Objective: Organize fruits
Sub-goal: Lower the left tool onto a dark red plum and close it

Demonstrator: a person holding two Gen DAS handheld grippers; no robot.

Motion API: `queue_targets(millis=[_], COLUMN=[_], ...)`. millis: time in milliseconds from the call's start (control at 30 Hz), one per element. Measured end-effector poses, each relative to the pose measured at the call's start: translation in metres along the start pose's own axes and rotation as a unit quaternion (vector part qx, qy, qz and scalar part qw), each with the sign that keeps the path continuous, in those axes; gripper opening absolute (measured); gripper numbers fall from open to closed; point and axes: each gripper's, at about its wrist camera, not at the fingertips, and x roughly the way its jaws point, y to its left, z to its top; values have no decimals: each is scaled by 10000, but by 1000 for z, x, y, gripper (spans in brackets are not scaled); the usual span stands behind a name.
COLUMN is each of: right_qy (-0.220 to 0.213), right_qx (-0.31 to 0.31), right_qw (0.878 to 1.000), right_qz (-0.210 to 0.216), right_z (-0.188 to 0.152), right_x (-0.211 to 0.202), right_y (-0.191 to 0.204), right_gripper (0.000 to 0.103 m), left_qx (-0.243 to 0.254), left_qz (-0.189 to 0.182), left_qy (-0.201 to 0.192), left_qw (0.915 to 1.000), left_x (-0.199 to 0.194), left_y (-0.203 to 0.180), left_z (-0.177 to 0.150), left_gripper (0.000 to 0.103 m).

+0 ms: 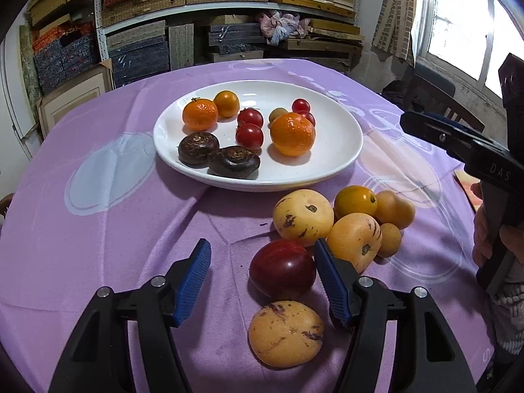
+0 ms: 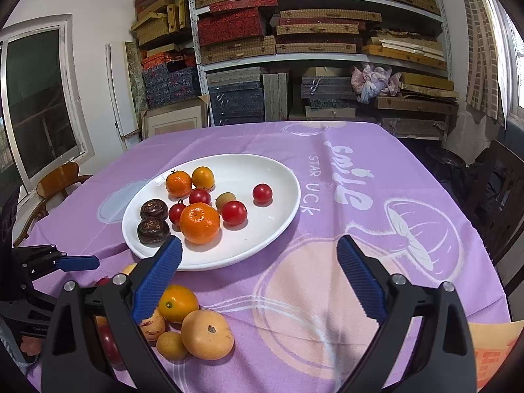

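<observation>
A white plate [image 1: 327,170] [image 2: 262,252] on the purple cloth holds two mandarins, several cherry tomatoes and two dark water chestnuts [image 1: 199,148]. Loose fruit lies in front of it: streaked yellow melons [image 1: 303,217] [image 1: 285,334], orange fruits [image 1: 355,201] [image 2: 178,303] and a dark red plum [image 1: 281,268]. My left gripper [image 1: 262,241] is open around the plum. Its right pad is beside the plum and its left pad is well apart. My right gripper [image 2: 258,240] stands wide open over the plate's near rim with nothing between its fingers. It also shows at the right of the left wrist view [image 1: 458,144].
Shelves stacked with boxes [image 2: 294,32] fill the back wall. A wooden chair [image 2: 59,180] stands at the table's left and a dark chair [image 2: 504,196] at its right. An orange sheet [image 2: 491,344] lies at the near right corner. A hand [image 1: 488,239] grips the right tool.
</observation>
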Motion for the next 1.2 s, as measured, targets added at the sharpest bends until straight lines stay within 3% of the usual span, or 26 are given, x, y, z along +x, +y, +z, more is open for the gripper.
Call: queue_targets(millis=[167,333,400,767,867,900,1200], right_qy=[6,11,11,209,262,286,804], right_qx=[54,51,49,-27,-87,-120,-778], right_qw=[10000,10000,10000,9997,9993,9991,9921], right_qz=[-1,-4,-5,98,237,289,570], right_z=[0,0,0,-8,-17,-20,-47], right_x=[0,0,0,4,-5,-9,-22], right_y=[-2,-2,-2,2,7,10,41], right_gripper=[94,94,94,94,94,94,93], left_qx=[-119,-383,-442,-433,-563,-598,-1096], left_qz=[106,2,-61,79,7,10,235], left_qy=[435,267,244,155,75,47,42], left_qw=[9989,9989,9987,9989,9984,9982,9937], left_x=[18,11,10,26,23,21,14], left_y=[8,22,25,21,27,29,53], left_z=[-4,-1,-1,5,6,7,3], left_gripper=[66,63,54,53,46,41,41])
